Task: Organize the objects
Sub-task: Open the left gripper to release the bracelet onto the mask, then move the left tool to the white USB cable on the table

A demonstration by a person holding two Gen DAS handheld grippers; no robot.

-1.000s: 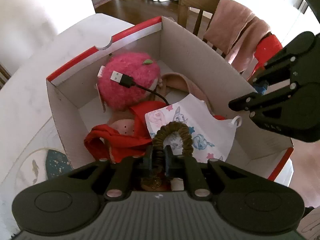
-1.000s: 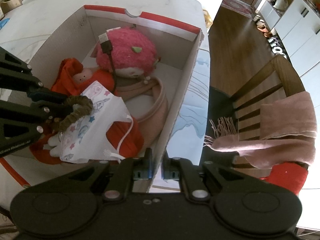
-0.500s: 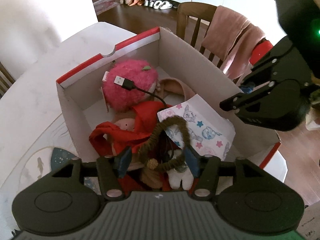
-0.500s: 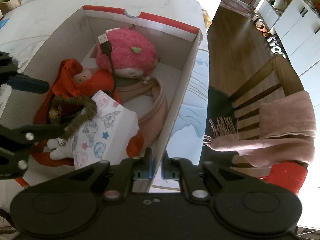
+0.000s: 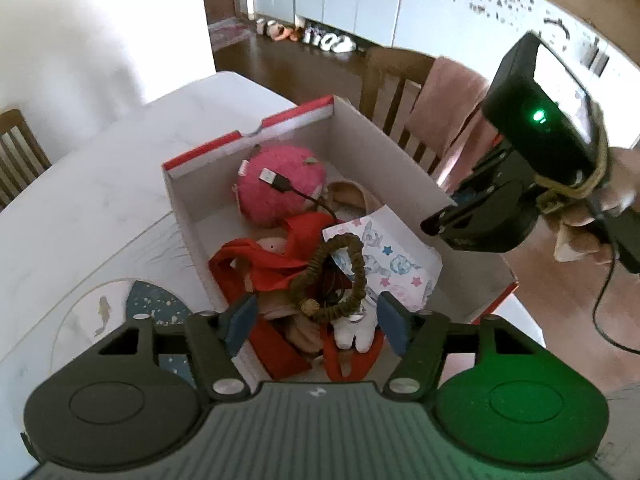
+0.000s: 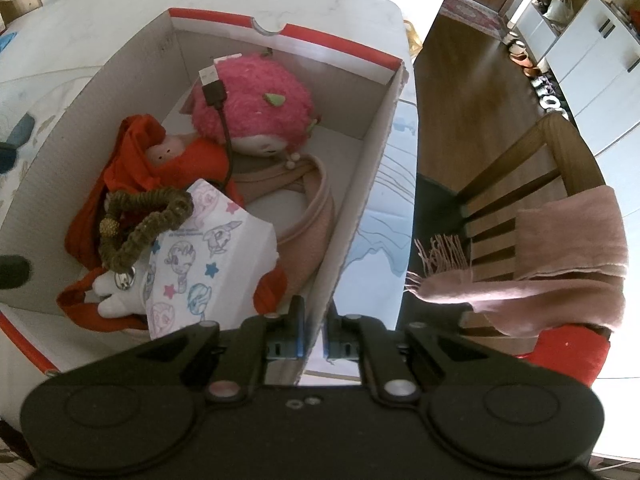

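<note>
A red-rimmed cardboard box point(image 5: 248, 138) on the white table holds a pink plush point(image 5: 280, 188), a red cloth point(image 5: 260, 260), a printed white pack point(image 5: 396, 264) and a black USB cable point(image 5: 276, 180). A brown scrunchie point(image 5: 356, 276) lies loose on the cloth and the pack, free of the pads. My left gripper point(image 5: 316, 322) hovers above it, its jaws opening, with nothing pressed between them. My right gripper point(image 6: 314, 328) is shut on the box's point(image 6: 320, 46) side wall. From there the scrunchie point(image 6: 160, 220) rests beside the pack point(image 6: 208, 256).
A wooden chair point(image 6: 520, 152) draped with a pink towel point(image 6: 560, 240) stands just past the box's right wall. A fish-patterned mat point(image 5: 104, 312) lies on the table point(image 5: 100, 200) left of the box. Shoes sit on the far floor.
The left jaws have opened and let go of the brown scrunchie, which now lies in the box. The left gripper has risen and pulled back. The right gripper has not moved.
</note>
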